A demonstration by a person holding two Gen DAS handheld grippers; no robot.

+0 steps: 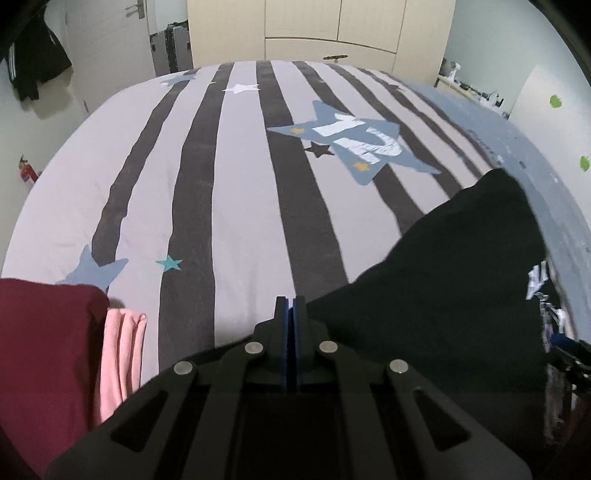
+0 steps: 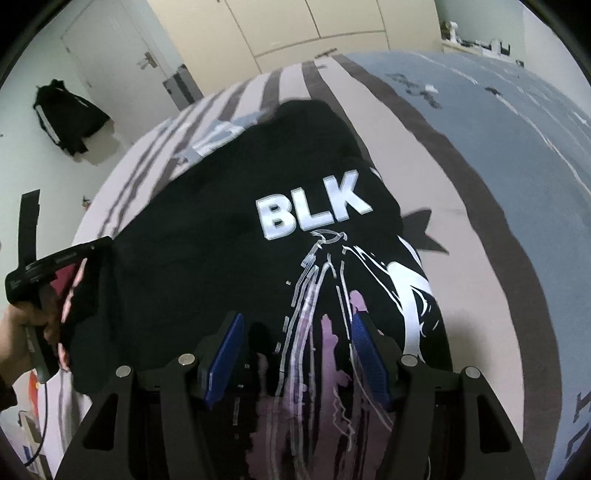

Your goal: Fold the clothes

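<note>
Found a black cotton T-shirt (image 2: pixel 207 221) with white "BLK" letters and a white and pink line print spread on a bed cover (image 1: pixel 240 184) of grey and dark stripes with blue stars. Lay mostly flat there, print side up, with its left edge raised off the cover.

Saw the left gripper (image 1: pixel 290 306) with its two blue pads pressed fully together, no gap between them. From its own camera, met the edge of the black T-shirt (image 1: pixel 443 288) right at the fingertips. From the right wrist camera, looked pinched on that edge: the left gripper (image 2: pixel 105 242) held in a hand (image 2: pixel 22 332), with the cloth hanging down from its tip.

Saw the right gripper (image 2: pixel 297 332) with jaws standing about half apart, blue pads (image 2: pixel 225 354) on either side of the pink part of the print. Hovered over the shirt, pads not pressing on any cloth.

Noticed a dark red folded garment (image 1: pixel 48 350) at the left of the cover, with a pale pink cloth (image 1: pixel 122 354) just beside it, touching. Lay well apart from the black T-shirt.

Beyond the bed, made out a cream wardrobe (image 1: pixel 332 22), a white door (image 1: pixel 110 44) and a black jacket with white stripes (image 1: pixel 33 62) hanging on the wall.
</note>
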